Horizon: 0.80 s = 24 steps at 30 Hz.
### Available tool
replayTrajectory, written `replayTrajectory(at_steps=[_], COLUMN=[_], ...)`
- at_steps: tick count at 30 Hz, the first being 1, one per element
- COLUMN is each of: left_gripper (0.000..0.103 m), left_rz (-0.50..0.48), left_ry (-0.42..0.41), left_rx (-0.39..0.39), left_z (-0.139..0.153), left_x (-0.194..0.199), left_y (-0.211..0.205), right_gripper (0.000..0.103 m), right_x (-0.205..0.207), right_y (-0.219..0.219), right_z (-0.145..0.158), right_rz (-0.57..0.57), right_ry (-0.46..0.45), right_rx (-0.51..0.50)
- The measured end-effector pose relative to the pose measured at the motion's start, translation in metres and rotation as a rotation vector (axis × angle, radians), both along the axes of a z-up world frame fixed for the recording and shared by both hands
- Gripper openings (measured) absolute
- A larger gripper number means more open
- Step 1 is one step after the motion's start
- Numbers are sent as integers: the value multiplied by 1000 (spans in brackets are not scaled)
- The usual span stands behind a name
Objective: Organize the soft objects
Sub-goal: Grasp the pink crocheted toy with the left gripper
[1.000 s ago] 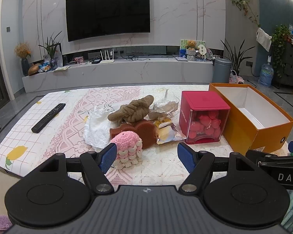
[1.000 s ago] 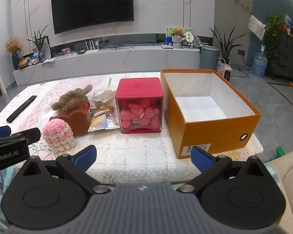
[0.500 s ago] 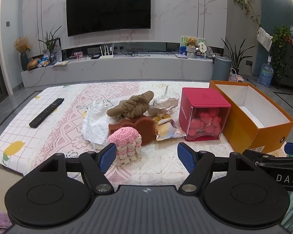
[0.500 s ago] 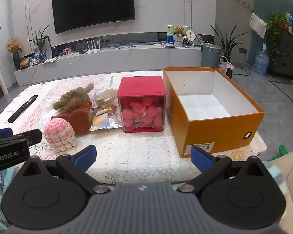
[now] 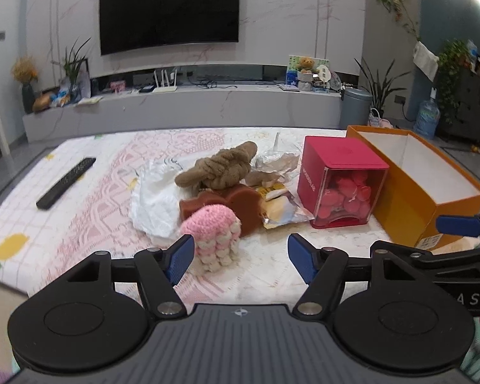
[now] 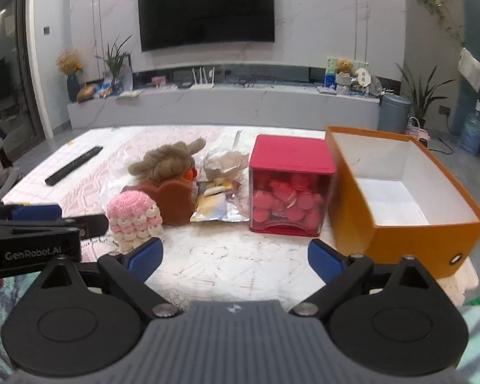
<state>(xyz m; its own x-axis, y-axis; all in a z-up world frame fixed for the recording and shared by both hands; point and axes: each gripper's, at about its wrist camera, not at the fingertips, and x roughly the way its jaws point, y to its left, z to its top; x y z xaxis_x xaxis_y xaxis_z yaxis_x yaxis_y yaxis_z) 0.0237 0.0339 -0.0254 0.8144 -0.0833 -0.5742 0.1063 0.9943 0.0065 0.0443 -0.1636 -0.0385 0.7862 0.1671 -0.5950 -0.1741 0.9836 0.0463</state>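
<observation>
The left gripper (image 5: 240,257) is wide open and holds nothing. The pink and cream crochet toy (image 5: 212,235) stands upright on the lace tablecloth (image 5: 80,211), just past its left fingertip. The right gripper (image 6: 235,257) is open and empty too, with the open orange cardboard box (image 6: 396,233) beyond its right finger.

Not much to read here tbh. Clearest one is "GenRobot.AI" in pale letters on the black side of the left gripper (image 6: 145,257), seen from the right wrist camera. From the left wrist view the right gripper (image 5: 457,226) body shows just "AS" at the frame edge, rest cut off. The red box (image 5: 340,180) has white lettering running vertically on its left side, too small to make out. The orange box (image 5: 428,192) has a small white label low on its front corner, print unreadable.
</observation>
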Motion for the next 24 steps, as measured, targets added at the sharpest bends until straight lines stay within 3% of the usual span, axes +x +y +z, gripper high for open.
replayTrajectory(at_steps=[8,20,24], left_gripper=[88,89,87], left_rz=[-11,41,59], left_ry=[36,156,240], left_rx=[42,7,-36], left_z=[-10,-46,-58], left_x=[35,100,115], left_y=[18,27,30], right_gripper=[95,95,95], right_x=[39,98,115], right_y=[16,38,42], right_z=[-22,-52,-58], right_rz=[42,113,129], right_ry=[57,84,92], right_rx=[-34,-104,-91])
